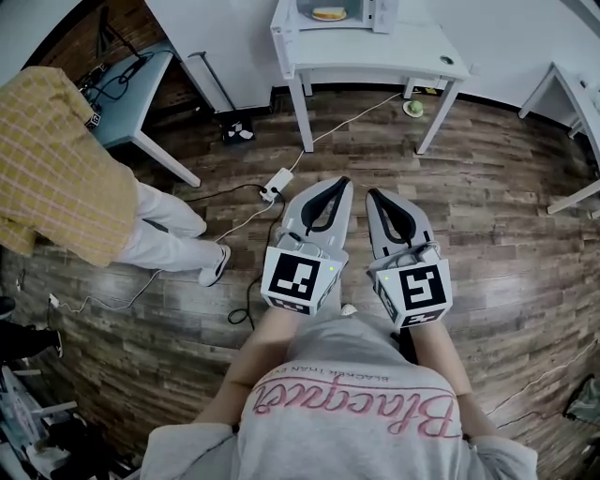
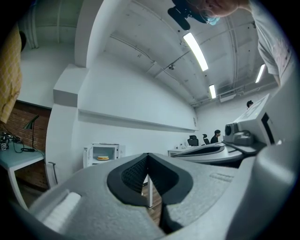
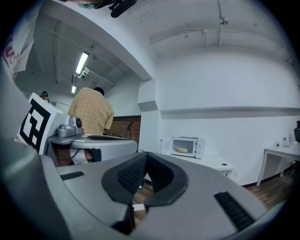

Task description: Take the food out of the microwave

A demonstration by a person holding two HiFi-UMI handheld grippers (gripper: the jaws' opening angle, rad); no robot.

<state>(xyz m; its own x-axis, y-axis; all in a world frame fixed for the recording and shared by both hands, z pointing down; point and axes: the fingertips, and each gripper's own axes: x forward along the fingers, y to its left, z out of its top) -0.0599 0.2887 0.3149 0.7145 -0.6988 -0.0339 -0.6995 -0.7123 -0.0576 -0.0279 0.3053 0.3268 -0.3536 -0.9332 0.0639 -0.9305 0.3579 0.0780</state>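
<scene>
Wood-plank floor, boxy white microwave, round food

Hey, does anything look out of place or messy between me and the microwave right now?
Mainly the floor: a white power strip and its cable lie loose across the wooden boards, in the path to the white table. A small yellow-green object sits by a table leg. The microwave looks undisturbed, with food inside.

Bare floor ahead (power strip left)
</scene>
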